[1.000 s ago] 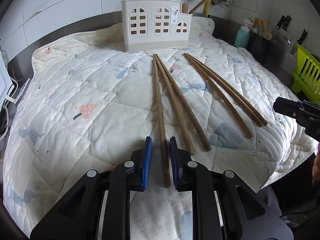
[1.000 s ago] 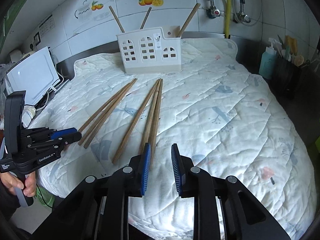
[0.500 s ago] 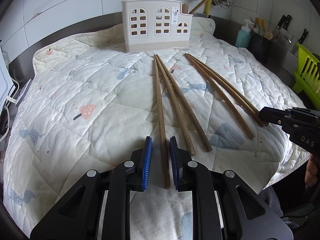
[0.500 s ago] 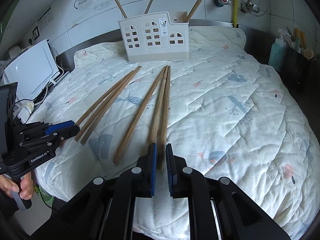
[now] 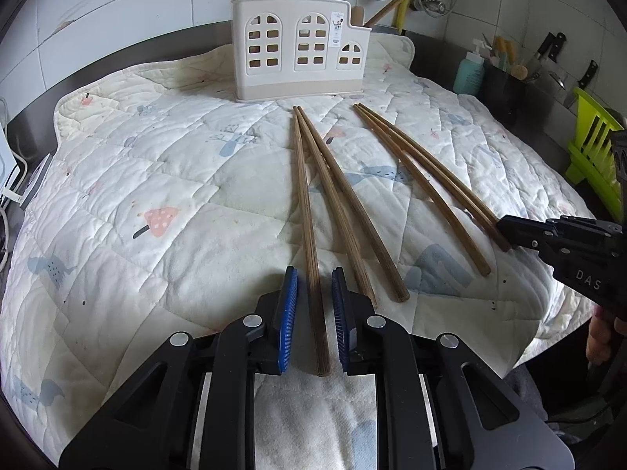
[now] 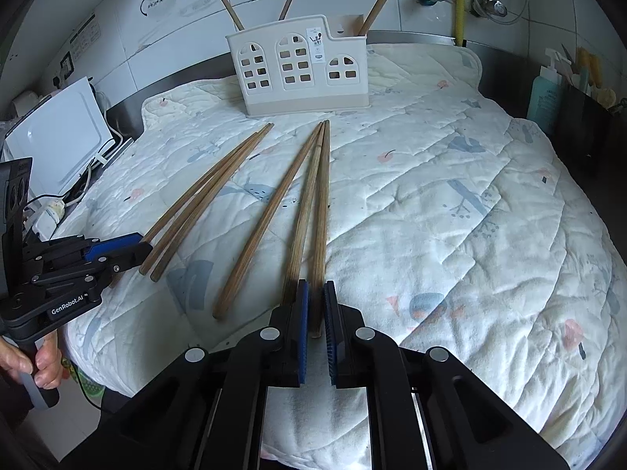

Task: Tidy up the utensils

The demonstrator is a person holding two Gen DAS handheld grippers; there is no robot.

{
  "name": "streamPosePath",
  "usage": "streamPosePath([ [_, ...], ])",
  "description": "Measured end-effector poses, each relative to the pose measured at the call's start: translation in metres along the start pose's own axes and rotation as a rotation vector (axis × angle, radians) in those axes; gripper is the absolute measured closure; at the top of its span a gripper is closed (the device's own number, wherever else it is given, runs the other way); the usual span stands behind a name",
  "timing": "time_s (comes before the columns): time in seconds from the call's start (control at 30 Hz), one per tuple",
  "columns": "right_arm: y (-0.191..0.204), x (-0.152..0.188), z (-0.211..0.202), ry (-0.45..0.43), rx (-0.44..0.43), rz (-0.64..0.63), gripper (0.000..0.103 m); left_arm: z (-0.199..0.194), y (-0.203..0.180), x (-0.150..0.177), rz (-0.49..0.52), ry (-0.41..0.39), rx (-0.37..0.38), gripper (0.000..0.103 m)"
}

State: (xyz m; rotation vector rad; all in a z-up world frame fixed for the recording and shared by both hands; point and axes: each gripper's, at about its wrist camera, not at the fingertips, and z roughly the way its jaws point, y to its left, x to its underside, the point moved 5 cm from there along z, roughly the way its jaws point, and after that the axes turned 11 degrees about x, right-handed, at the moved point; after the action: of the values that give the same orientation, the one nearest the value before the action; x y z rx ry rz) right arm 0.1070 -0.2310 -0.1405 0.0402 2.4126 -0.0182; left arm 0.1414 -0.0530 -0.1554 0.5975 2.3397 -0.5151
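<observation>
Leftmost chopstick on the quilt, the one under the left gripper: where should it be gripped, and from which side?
Grip the leftmost chopstick at its near end, coming down from above with the left gripper aligned along it. It lies flat on the quilt, and its neighbour crowds it at the far tip but splays away here, leaving finger room.

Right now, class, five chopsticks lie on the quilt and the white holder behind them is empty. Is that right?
Not quite. Five chopsticks do lie on the quilt, but the white holder behind them is not empty: three wooden sticks stand in it, leaning out over its rim. The right wrist view shows this.
</observation>
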Motion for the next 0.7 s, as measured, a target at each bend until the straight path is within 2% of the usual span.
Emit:
streamPosePath([
  [0.23, -0.002, 0.001, 0.001, 0.002, -0.013, 0.011, 0.095, 0.001, 0.0, -0.002, -0.003, 0.009, 0.005, 0.089],
  [0.3, -0.002, 0.001, 0.001, 0.002, -0.016, 0.014, 0.095, 0.002, 0.002, -0.003, -0.007, 0.013, 0.004, 0.095],
  [0.4, -0.003, 0.0, 0.0, 0.002, -0.015, 0.015, 0.096, 0.001, 0.004, -0.005, -0.026, 0.02, 0.015, 0.097],
  [0.7, -0.011, -0.018, -0.031, -0.08, 0.021, 0.003, 0.096, -0.012, 0.008, -0.015, -0.038, -0.011, 0.021, 0.097],
])
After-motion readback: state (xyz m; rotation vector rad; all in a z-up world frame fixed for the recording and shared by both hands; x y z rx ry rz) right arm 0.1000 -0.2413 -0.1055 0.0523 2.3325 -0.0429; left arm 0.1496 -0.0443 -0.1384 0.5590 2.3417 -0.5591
